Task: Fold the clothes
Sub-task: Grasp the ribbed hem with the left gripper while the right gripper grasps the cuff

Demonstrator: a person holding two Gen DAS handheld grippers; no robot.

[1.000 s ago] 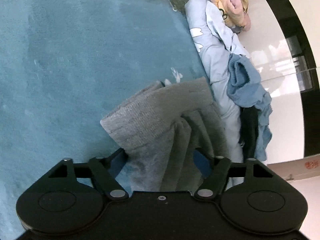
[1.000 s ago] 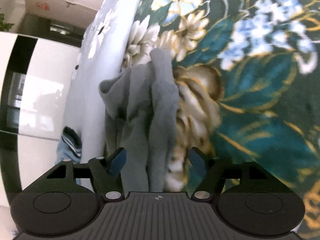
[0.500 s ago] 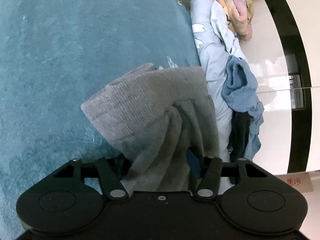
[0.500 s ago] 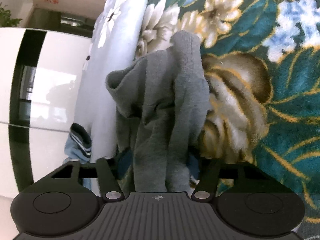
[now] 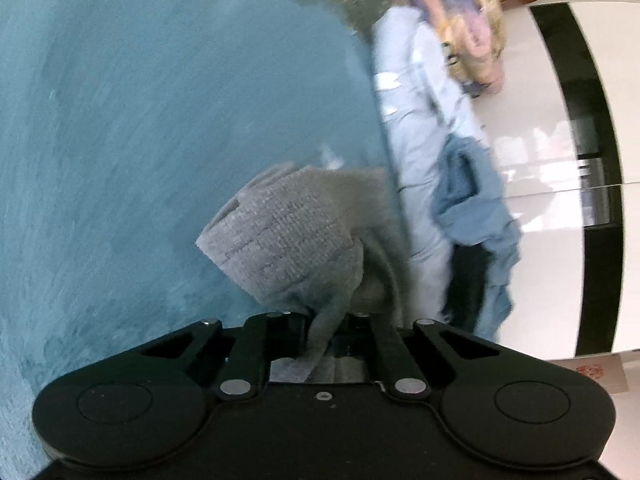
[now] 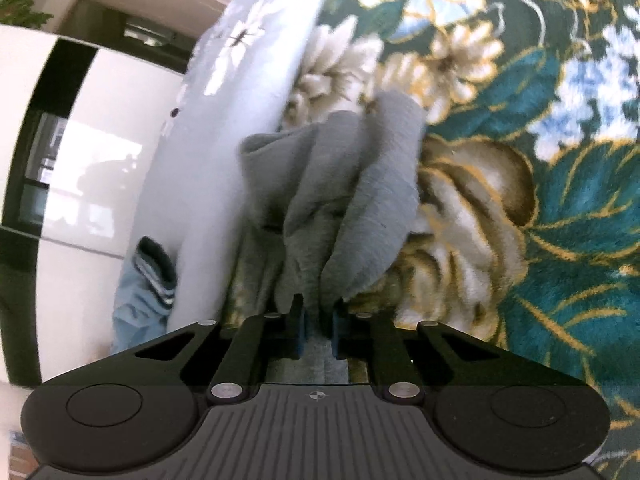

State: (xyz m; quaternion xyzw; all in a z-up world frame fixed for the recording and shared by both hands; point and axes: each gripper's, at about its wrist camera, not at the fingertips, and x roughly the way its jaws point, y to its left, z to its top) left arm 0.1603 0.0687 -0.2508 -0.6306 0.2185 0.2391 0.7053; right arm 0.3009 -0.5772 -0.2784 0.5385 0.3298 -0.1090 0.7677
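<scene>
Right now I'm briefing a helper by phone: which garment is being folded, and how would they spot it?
Start at the teal blanket. At its edge, beside the pale blue garment, lies the grey knit garment, pinched by the left gripper; the right gripper is closing on it too. It is the only grey, ribbed-cuffed piece; its neighbours are blue.

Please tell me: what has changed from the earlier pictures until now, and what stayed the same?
Both grippers took hold of the grey garment. The left gripper, open around it earlier, is now shut on the bunched cloth. The right gripper is closing its jaws on another fold, pads pressing the cloth. The garment now looks gathered. The light blue clothes and the floral blanket stayed put.
</scene>
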